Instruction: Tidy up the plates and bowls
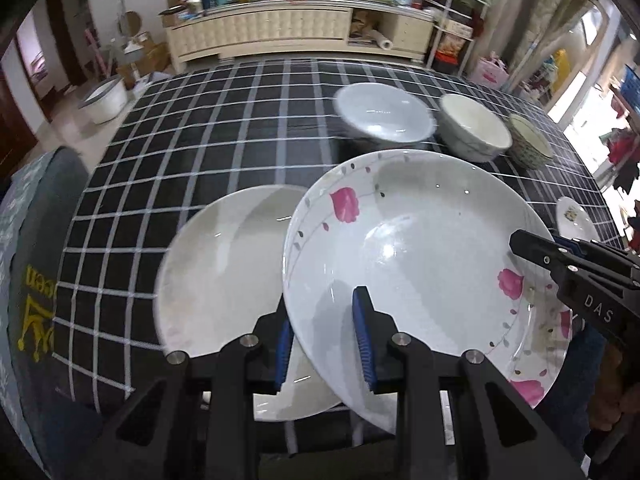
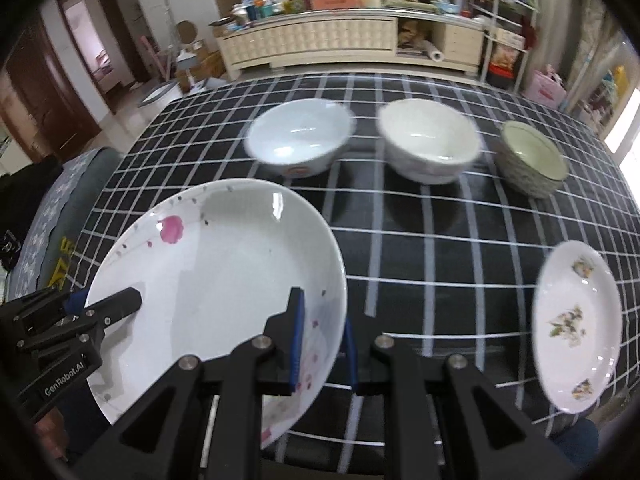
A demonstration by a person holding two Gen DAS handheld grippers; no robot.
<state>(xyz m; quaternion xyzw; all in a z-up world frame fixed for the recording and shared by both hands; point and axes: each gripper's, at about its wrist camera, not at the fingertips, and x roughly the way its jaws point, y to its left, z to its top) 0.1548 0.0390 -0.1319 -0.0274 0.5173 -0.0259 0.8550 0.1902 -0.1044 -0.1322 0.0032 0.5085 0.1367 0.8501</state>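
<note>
A large white plate with pink flowers (image 1: 420, 264) is held above the checked table by both grippers. My left gripper (image 1: 326, 344) is shut on its near-left rim, over a plain white plate (image 1: 224, 280) lying on the table. My right gripper (image 2: 322, 344) is shut on the flowered plate's right rim (image 2: 224, 280). Three bowls stand in a row at the back: a pale blue one (image 2: 298, 138), a white one (image 2: 430, 140) and a green-lined one (image 2: 532, 158). A small flowered plate (image 2: 576, 320) lies at the right.
The table (image 2: 420, 260) has a black cloth with white checks. A cluttered cream sideboard (image 2: 320, 40) stands behind it. A cushioned seat (image 1: 36, 280) is at the table's left edge. A white basin (image 1: 106, 98) sits on the floor at the far left.
</note>
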